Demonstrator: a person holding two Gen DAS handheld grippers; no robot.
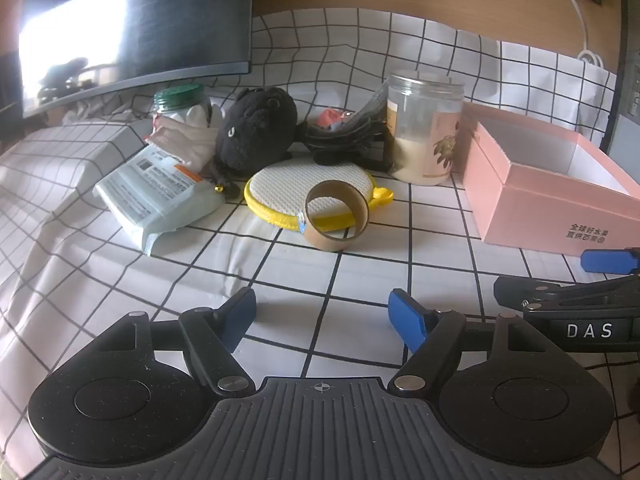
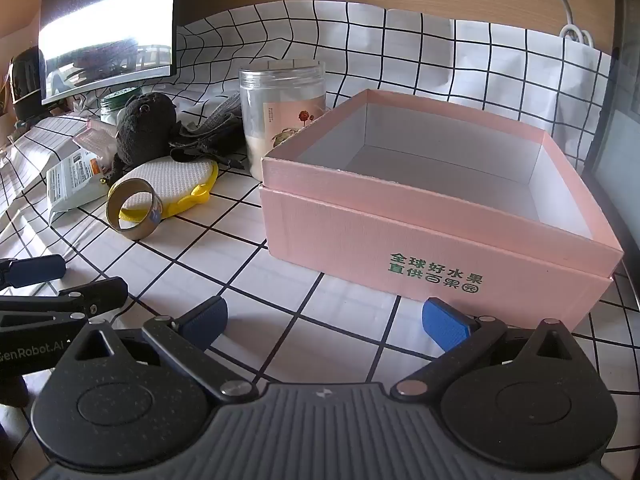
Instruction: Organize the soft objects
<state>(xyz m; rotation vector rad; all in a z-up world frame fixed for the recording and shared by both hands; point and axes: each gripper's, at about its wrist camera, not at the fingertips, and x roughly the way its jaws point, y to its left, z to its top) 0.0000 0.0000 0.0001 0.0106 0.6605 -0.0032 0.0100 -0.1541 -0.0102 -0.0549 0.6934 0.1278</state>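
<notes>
We see the open pink cardboard box at three o'clock of the brown cardboard tape ring, which leans on the round yellow-rimmed scrubbing pad. The black plush toy sits at eleven o'clock behind the pad, the clear plastic jar at one o'clock.

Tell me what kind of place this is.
Probably a home desk pushed against a wall: a monitor stands at the back, a grid-patterned cloth covers the surface, and a white cable hangs down the wood-toned panel behind, with household clutter in between.
</notes>
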